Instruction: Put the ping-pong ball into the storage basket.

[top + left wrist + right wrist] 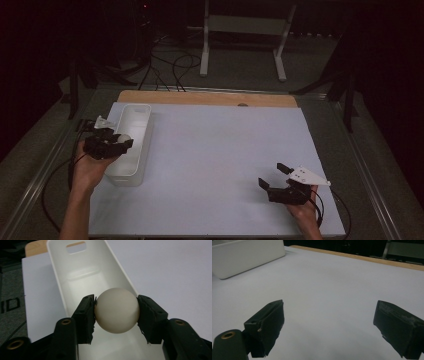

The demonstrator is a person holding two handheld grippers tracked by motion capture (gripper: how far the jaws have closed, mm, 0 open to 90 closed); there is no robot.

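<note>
The left gripper (116, 312) pinches a smooth cream ball (116, 310) at its widest middle, above the long white plastic tray (60, 277); it looks light, hard and slippery. The right gripper (329, 327) has its jaws spread, empty.

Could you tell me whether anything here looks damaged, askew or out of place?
Little stands out. The pads of the left gripper, either side of the white ball over the white bin, look frayed at their edges.

Black tongs (274, 175), brass-ringed screw holes, trailing cables
</note>
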